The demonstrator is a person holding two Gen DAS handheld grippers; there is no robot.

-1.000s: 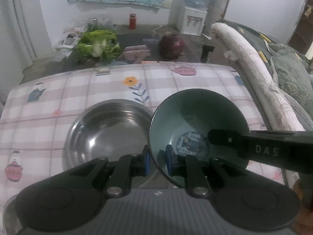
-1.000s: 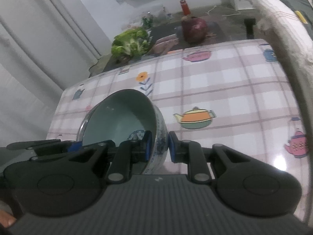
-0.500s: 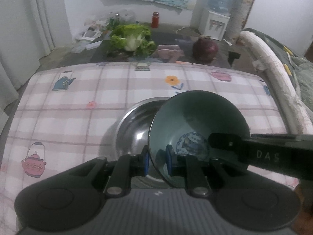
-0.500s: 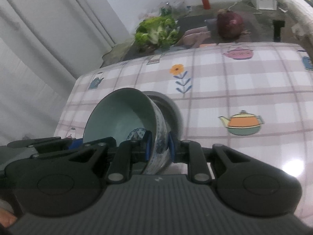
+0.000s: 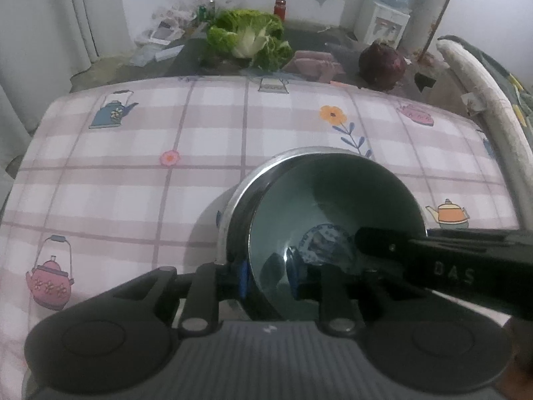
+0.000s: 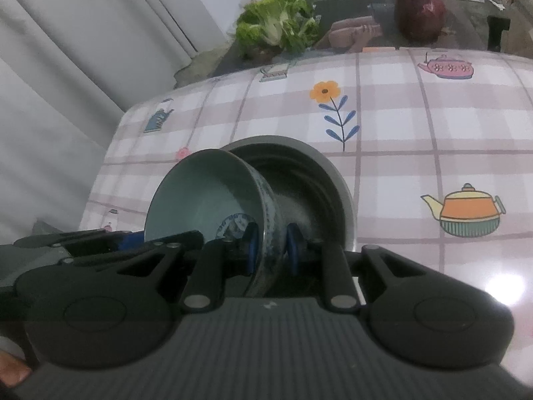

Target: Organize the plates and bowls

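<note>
My table [image 5: 206, 180], under its checked teapot cloth, carries the steel bowl [image 5: 230, 213], and that bowl is the nest I am aiming for. The ceramic bowl [image 5: 333, 200], pale green inside with a blue pattern at the bottom and round the outside, sits tilted within the steel rim, hanging between my two tools with one wall leaning toward the far side; I cannot tell whether its foot already touches the steel.

My right gripper [image 6: 271, 250] pinches the ceramic wall, one blue pad inside and one outside. My left gripper [image 5: 268, 273] straddles the opposite wall, and its jaws are opening, the pads just parting from the rim with the wall between them.

To do this well, I judge the right side must carry the weight while the left lets go, so I would level the bowl first and lower it until the foot settles flat in the steel. Then spread the right jaws slowly and lift both tools straight up, clear of both rims, so that no pad drags the ceramic sideways or clinks it on the metal
</note>
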